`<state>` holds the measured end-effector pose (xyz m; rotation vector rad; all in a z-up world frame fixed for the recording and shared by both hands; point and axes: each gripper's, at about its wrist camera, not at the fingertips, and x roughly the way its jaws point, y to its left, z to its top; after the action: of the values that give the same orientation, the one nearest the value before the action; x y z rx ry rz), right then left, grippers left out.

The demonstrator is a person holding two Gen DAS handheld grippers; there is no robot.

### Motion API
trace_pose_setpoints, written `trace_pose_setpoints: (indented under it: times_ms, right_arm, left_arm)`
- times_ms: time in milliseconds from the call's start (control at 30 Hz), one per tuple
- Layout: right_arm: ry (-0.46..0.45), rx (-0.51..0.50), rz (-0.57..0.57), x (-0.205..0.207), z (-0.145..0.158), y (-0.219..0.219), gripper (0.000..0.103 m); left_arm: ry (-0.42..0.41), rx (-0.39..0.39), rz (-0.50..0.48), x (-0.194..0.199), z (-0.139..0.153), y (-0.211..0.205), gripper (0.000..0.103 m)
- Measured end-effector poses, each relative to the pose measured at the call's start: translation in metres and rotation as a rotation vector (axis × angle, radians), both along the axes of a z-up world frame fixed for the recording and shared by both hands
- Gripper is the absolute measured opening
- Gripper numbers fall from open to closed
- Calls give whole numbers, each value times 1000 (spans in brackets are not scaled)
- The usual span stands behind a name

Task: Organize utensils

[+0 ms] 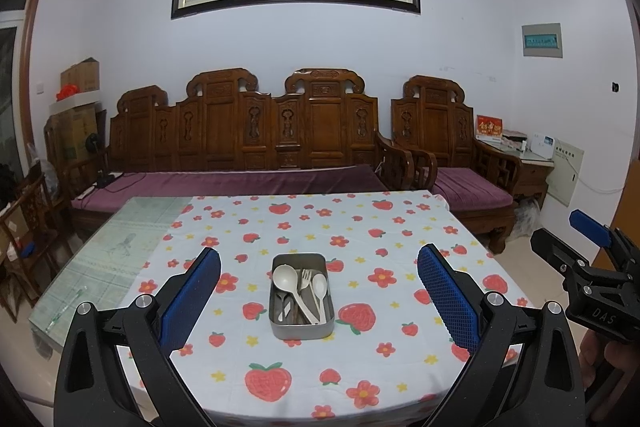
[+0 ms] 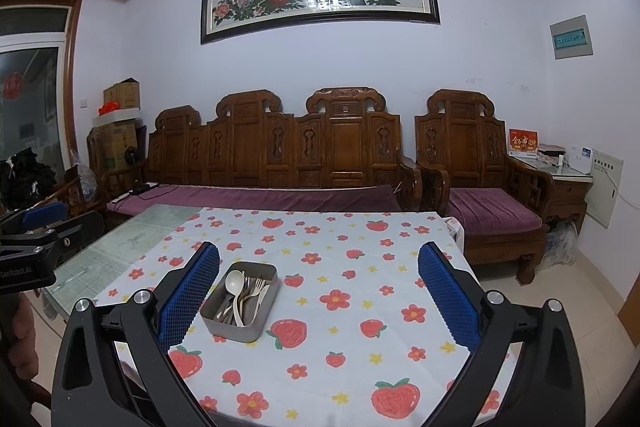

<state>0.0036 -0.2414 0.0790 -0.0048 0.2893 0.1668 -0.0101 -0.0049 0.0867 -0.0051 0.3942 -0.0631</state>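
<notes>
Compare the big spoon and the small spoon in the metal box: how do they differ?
The big spoon has a wide round bowl; the small spoon has a narrower oval bowl. The big spoon lies on the left of the fork, the small spoon on its right. Both are cream-coloured, lie in the metal box and have their bowls at the far end.

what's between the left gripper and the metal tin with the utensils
Only bare strawberry-print tablecloth. In the left wrist view, the open left gripper hovers apart from the metal tin, which sits straight ahead with nothing in the way.
</notes>
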Motion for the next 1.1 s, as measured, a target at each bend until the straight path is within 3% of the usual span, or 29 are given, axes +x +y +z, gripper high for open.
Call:
trace_pose_setpoints:
  times_ms: [1100]
  right_arm:
    - [1, 1, 0, 0, 0, 0, 100]
  left_arm:
    - [-2, 2, 0, 1, -1, 4, 95]
